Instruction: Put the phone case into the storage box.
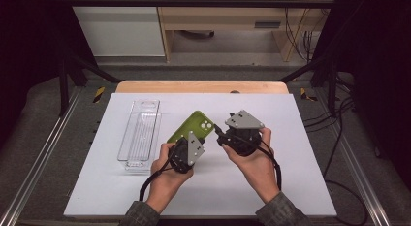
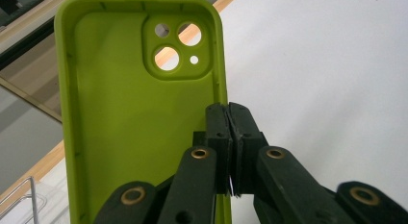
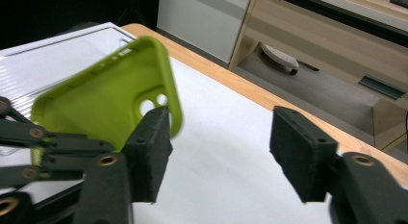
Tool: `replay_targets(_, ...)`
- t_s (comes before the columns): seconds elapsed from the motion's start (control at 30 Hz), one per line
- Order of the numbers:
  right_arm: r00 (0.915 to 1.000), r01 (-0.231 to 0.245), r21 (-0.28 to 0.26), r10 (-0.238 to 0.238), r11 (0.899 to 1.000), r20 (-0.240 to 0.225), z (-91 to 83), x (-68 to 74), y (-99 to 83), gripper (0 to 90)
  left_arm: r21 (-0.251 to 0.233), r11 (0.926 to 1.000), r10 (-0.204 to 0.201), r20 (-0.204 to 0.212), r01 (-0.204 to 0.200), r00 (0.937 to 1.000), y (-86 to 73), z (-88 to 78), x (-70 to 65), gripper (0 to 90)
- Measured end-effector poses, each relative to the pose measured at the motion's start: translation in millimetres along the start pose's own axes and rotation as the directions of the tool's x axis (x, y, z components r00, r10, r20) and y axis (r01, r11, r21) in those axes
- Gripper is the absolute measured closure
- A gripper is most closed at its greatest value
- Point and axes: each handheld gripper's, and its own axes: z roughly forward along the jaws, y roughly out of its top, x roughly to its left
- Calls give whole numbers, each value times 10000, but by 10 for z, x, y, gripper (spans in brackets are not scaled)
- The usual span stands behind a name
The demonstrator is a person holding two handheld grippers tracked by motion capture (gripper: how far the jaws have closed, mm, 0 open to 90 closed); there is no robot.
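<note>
The left claw point(image 2: 230, 137) is clamped on the long side rim of the green phone case point(image 2: 130, 113), holding it lifted off the white surface point(image 1: 271, 187) with the open inside turned toward the claw's camera. Gripping the thin rim, not the back, leaves the camera cut-outs and the rest of the shell free. In the high view, the case point(image 1: 194, 126) extends toward 12 o'clock from the left claw point(image 1: 191, 146). The right claw point(image 3: 219, 156) stands wide apart, nothing between its pads; the case's top corner point(image 3: 159, 80) lies just beside its left pad, at 10 o'clock. A clear plastic tray point(image 1: 140, 136) rests on the surface at 9 o'clock of the case, apart from it.
</note>
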Motion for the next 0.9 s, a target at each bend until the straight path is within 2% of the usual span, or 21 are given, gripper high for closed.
replay_targets(0.1, 9998, -161, -121, 160, 9998, -81, 1, -86, -48, 247, -99, 9999, -56, -48, 55, 10000, -7, -7, 10, 874)
replay_targets(0.2, 9994, -357, 45, 357, 9994, -44, 14, -151, -88, 145, -213, 9997, -151, -59, 150, 9999, -14, -8, 19, 874)
replay_targets(0.37, 9989, -364, 90, 366, 9993, -278, 4, -239, -161, 60, -421, 9986, -336, -103, 331, 9994, -17, -38, 34, 874)
replay_targets(0.6, 9995, -296, -124, 296, 9995, 49, -62, -365, -311, 59, -996, 9934, -605, -324, 570, 9976, 0, -100, 57, 874)
replay_targets(0.7, 9987, -515, -282, 516, 9983, 9, -125, -440, -406, 61, -1208, 9903, -743, -403, 689, 9964, 3, -129, 70, 874)
replay_targets(0.9, 9968, -734, -425, 746, 9964, 291, -223, -557, -676, 87, -1555, 9825, -1111, -486, 1024, 9926, 15, -154, 142, 874)
